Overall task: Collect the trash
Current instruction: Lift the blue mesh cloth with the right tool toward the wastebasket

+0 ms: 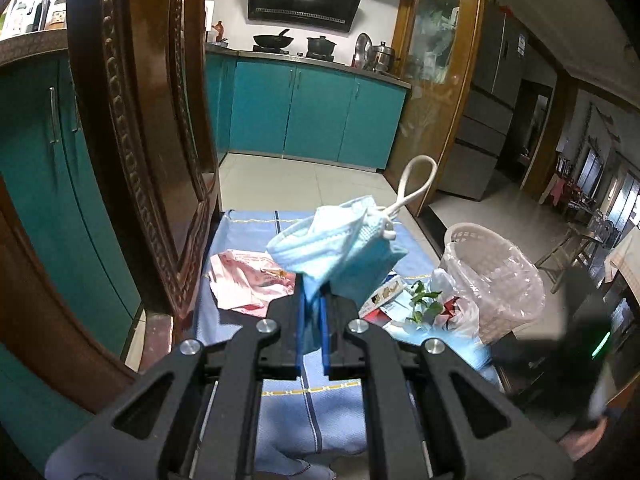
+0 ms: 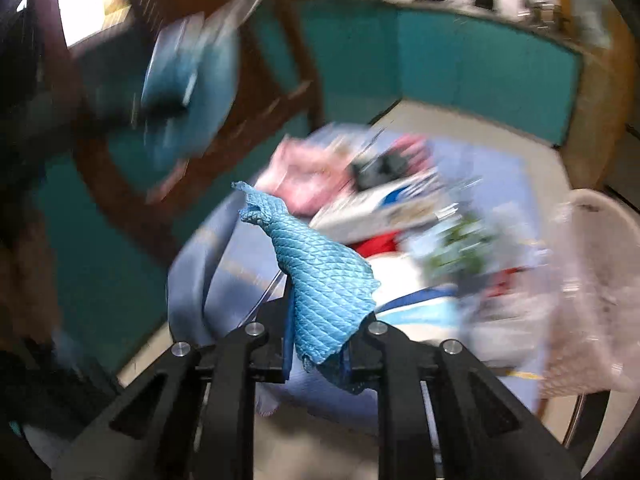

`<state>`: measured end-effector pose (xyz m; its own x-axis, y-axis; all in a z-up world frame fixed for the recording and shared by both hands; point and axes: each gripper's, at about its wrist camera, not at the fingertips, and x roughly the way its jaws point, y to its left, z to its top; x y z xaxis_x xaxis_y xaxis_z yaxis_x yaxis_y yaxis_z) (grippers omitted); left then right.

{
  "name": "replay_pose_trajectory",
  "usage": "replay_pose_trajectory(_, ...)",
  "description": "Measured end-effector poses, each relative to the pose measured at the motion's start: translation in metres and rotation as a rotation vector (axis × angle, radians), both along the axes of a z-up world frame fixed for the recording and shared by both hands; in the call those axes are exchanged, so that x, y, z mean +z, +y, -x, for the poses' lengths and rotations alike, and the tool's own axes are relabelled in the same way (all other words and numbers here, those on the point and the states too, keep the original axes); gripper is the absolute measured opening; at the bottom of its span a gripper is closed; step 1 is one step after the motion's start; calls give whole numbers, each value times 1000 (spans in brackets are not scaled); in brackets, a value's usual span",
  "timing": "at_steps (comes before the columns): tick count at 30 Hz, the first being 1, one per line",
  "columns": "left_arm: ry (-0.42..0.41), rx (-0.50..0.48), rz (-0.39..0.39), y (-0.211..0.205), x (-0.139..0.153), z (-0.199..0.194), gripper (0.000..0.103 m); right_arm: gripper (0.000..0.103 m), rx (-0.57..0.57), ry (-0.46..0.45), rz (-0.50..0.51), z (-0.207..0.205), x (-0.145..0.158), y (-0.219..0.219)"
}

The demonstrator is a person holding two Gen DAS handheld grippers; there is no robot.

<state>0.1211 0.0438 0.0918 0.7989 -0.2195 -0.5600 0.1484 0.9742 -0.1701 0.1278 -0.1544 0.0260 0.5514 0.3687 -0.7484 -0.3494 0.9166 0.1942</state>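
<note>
Right of left gripper, clamped on face mask, stands lined basket; right gripper pinches blue cloth.

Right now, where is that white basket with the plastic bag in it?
In the left wrist view the basket stands at the right, at the far right edge of the blue cloth, beside the green leaves.

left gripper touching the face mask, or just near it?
Touching. The left wrist view shows the left gripper shut on the face mask, with blue fabric pinched between its fingers and the rest sticking up above them.
</note>
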Motion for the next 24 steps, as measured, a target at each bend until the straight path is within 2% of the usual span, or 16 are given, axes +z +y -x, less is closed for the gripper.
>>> replay_pose_trajectory(3,16,-8,0,-4,-3,3,7,18,-119,-58,-7,11,31,-37)
replay_pose_trajectory(7,61,-12,11,-9,-13,7,7,18,-195,-54,-4,22,42,-59)
replay_pose_trajectory(13,105,-1,-11,-17,-30,11,7,18,-169,-50,18,26,36,-46)
replay_pose_trajectory(24,169,27,-56,-24,-54,1,7,18,-183,-45,8,25,26,-51)
